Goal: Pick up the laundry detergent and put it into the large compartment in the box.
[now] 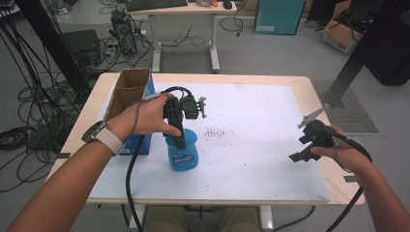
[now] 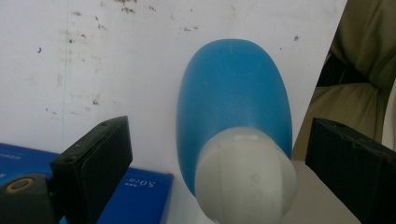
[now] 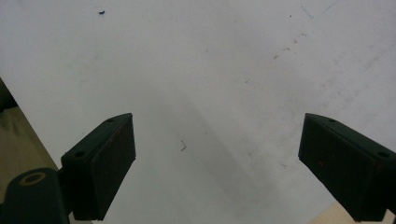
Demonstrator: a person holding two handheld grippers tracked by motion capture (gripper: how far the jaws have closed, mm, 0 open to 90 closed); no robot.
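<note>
A person sits at a white-topped table (image 1: 251, 159) with a two-jaw gripper in each hand. The left gripper (image 1: 180, 140) hangs directly over a blue bottle (image 1: 183, 153) with a pale cap (image 2: 246, 179), which stands upright near the left front of the table, just right of a blue cardboard box (image 1: 129, 96). In the left gripper view its black jaws stand wide apart on either side of the cap, not touching it, so the grasp looks not yet made. The right gripper (image 1: 309, 145) hovers well apart at the near right edge, jaws spread, holding nothing. Whether the bottle is meant for the box is unclear; lifting and placing appear left to do.
</note>
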